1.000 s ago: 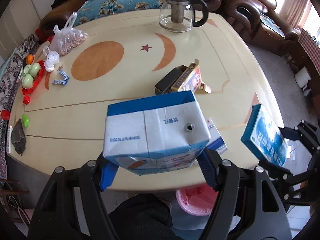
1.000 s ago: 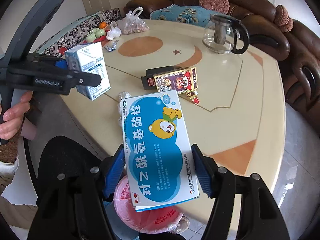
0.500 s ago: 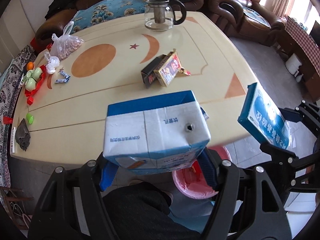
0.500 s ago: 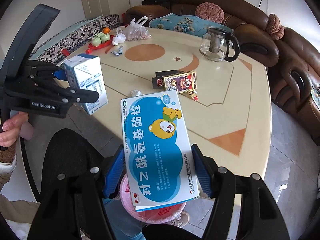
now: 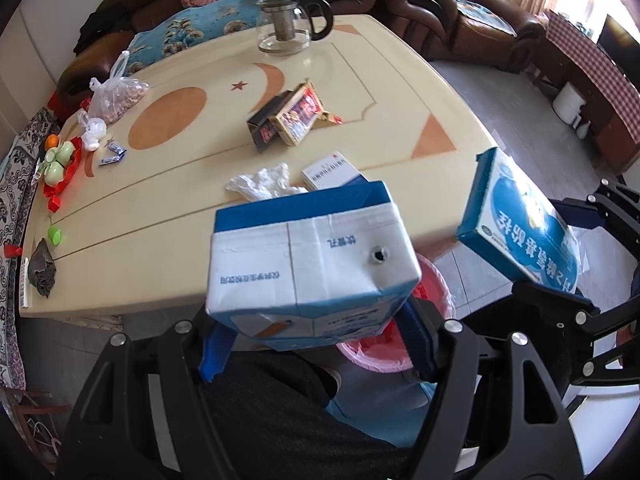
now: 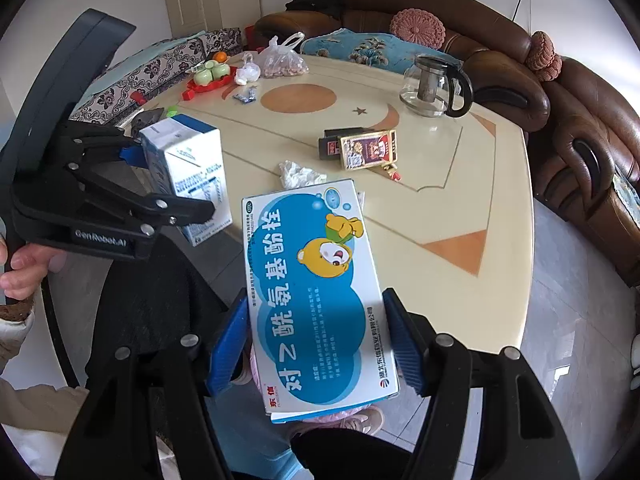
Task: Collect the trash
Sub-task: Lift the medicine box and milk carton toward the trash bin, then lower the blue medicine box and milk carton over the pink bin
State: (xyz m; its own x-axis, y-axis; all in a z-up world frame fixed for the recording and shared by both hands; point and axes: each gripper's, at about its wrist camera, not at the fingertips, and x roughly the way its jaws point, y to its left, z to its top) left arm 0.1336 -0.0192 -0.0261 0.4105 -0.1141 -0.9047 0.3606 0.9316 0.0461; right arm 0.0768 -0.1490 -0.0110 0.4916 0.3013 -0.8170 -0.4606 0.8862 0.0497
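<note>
Our left claw [image 5: 316, 344] grips the milk carton [image 5: 312, 264] and our right claw [image 6: 316, 344] the medicine box [image 6: 316, 300], both held off the desk's [image 5: 168, 240] near edge above the pink bin [image 5: 424, 320]. Releasing off-centre could drop either onto the floor.

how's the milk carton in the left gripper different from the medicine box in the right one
The milk carton is a chunky white block with a blue edge and a punctured straw hole; the medicine box is flat and thin, with a cartoon bear on blue bubbles. Both are clamped between blue-padded fingers, the carton in the left gripper, the box in the right gripper, off the table.
</note>
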